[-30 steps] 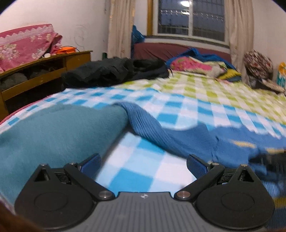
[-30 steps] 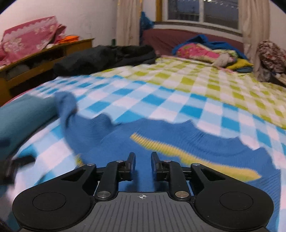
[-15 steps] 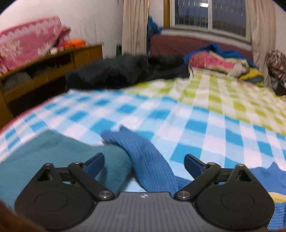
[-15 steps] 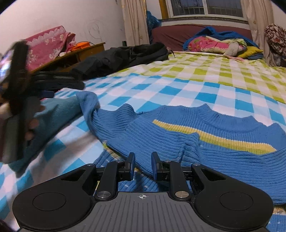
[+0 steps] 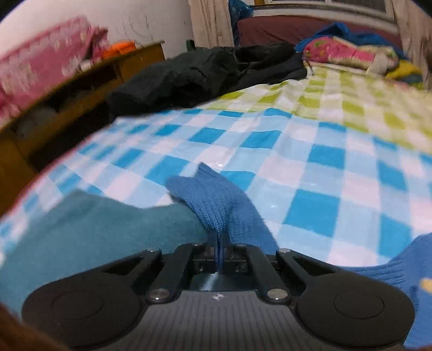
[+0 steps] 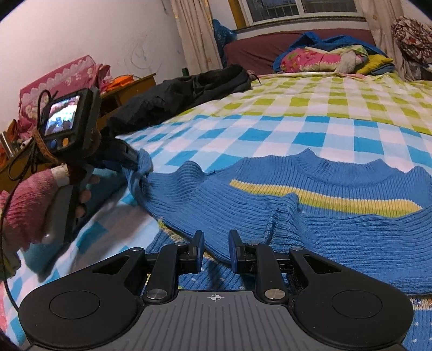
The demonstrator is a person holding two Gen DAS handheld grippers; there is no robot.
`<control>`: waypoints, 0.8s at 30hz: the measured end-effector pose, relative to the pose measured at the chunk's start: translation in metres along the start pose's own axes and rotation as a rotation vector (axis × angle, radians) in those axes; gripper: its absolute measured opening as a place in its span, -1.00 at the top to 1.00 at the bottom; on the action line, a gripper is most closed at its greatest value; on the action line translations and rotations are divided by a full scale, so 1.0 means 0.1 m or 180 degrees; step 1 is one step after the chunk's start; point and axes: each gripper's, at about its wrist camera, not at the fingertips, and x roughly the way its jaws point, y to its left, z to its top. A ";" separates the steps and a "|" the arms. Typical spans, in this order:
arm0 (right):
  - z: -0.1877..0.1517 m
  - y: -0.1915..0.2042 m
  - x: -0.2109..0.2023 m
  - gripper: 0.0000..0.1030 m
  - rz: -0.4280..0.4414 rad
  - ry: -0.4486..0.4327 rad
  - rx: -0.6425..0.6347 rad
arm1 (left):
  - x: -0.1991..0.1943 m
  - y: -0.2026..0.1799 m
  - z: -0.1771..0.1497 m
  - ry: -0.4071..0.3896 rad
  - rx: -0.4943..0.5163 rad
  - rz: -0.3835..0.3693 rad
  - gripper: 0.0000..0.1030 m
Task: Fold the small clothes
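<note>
— What is seen of the surface and the room?

— A bed (image 6: 270, 129) is covered by a checked sheet, blue and white near the cameras, green and white farther back. A black garment (image 5: 205, 73) is heaped near the far edge, a wooden shelf unit (image 5: 67, 102) stands at the left, and a curtained window (image 6: 297, 8) is seen behind.

— Where is the blue sweater (image 6: 310, 205)?

— It is spread on the sheet, its sleeve (image 5: 216, 202) drawn out beside a teal cloth (image 5: 94, 235).

— And the grippers?

— The sleeve is pinched by the left gripper (image 5: 219, 253); half a second ago its jaws were spread wide around it. The right gripper (image 6: 215, 251) is held narrowly parted over a fold of the sweater; whether knit is gripped cannot be told.
</note>
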 end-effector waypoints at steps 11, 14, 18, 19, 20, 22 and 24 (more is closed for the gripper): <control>0.06 -0.05 -0.11 0.59 0.0078 -0.0101 0.0142 | -0.08 -0.03 0.09 0.0033 -0.0145 -0.0278 0.56; 0.05 -0.04 -0.10 0.59 0.0080 -0.0096 0.0116 | -0.03 -0.11 0.13 0.0058 -0.0082 -0.0258 0.08; 0.04 -0.08 -0.09 0.59 0.0088 -0.0077 0.0147 | 0.09 -0.24 0.12 0.0158 0.0093 -0.0111 0.06; 0.03 -0.09 -0.08 0.59 0.0085 -0.0075 0.0159 | 0.12 -0.26 0.12 0.0176 0.0130 -0.0030 0.07; 0.03 -0.10 -0.09 0.59 0.0083 -0.0076 0.0168 | 0.14 -0.27 0.11 0.0190 0.0153 0.0018 0.12; 0.02 -0.11 -0.10 0.59 0.0086 -0.0080 0.0186 | 0.17 -0.24 0.10 0.0248 0.0098 0.0026 0.65; 0.02 -0.13 -0.12 0.59 0.0096 -0.0088 0.0201 | 0.12 -0.16 0.09 0.0212 -0.0076 -0.0052 0.67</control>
